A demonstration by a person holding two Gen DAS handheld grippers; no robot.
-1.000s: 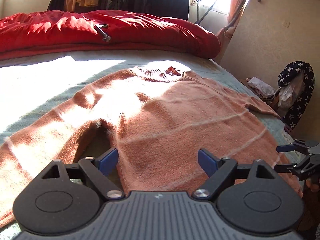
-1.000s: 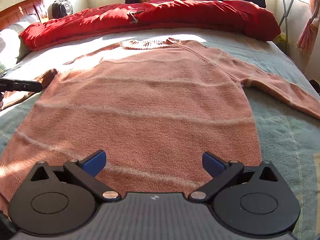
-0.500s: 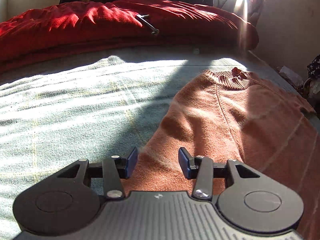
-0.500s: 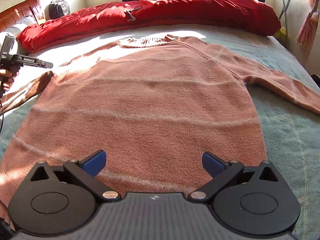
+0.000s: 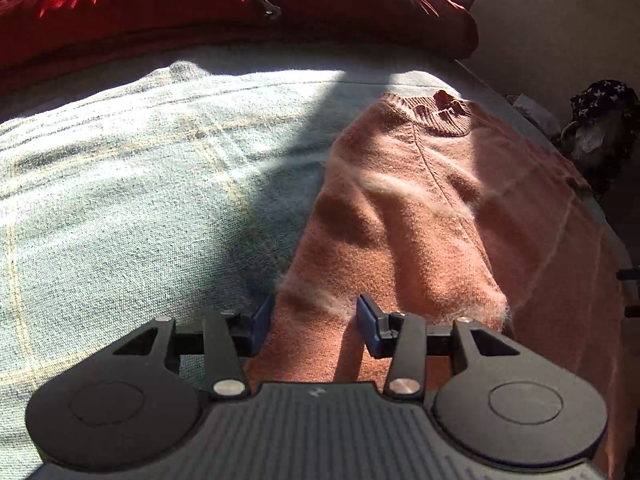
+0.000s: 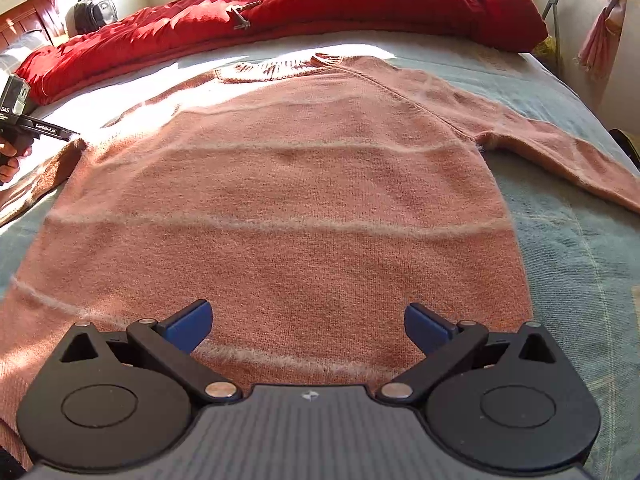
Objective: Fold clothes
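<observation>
A salmon-pink knitted sweater with pale stripes lies flat, neck away from me, on a bed. My right gripper hovers open over the sweater's bottom hem with nothing between its blue pads. My left gripper stands half closed, and the sweater's left sleeve fills the gap between its pads. The right wrist view shows that gripper at the far left, held by a hand, its tip meeting the sleeve. The other sleeve stretches out to the right.
A grey-green blanket covers the bed. A red duvet is bunched along the far side. A dark backpack sits at the back left. Beyond the bed's right edge lies a star-patterned cloth by the wall.
The left gripper moved from the hem near the armpit out to the left sleeve and narrowed around it. The right gripper stayed open and rose slightly over the hem.
</observation>
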